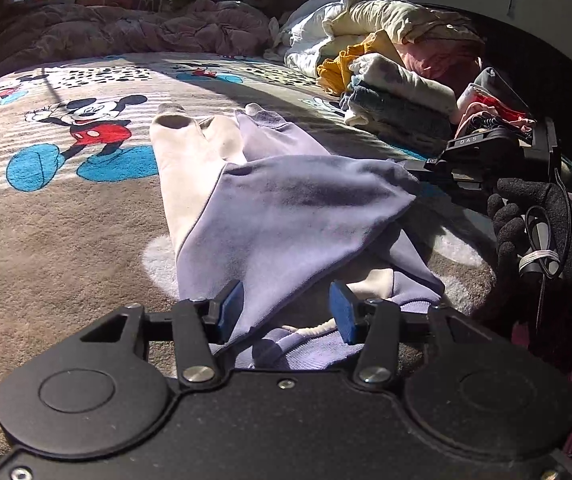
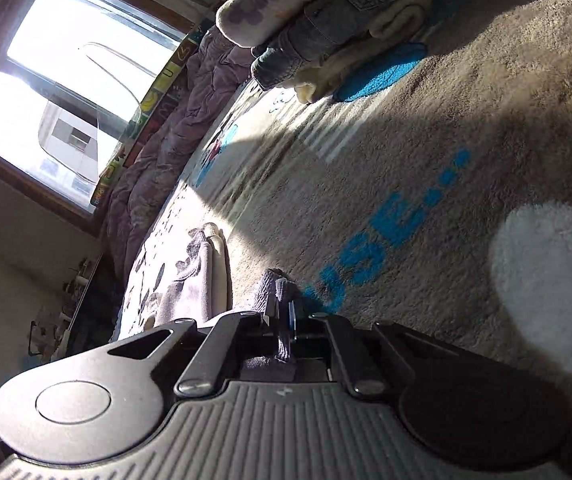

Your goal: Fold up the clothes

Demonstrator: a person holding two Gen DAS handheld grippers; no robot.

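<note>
A lilac and cream garment (image 1: 286, 204) lies along the Mickey Mouse blanket (image 1: 66, 208), its two cuffed ends at the far side. My left gripper (image 1: 288, 310) is open, its blue pads on either side of the garment's near edge, which droops between them. My right gripper (image 1: 418, 168) holds the garment's right corner lifted, so the cloth folds over toward the left. In the right wrist view, the right gripper (image 2: 284, 312) is shut on the lilac ribbed cuff (image 2: 276, 284). The rest of the garment (image 2: 198, 280) stretches away behind it.
A stack of folded clothes (image 1: 398, 96) and a loose heap of laundry (image 1: 366, 28) sit at the far right; the stack also shows in the right wrist view (image 2: 326, 16). A crumpled mauve quilt (image 1: 126, 28) lies under the window (image 2: 70, 92).
</note>
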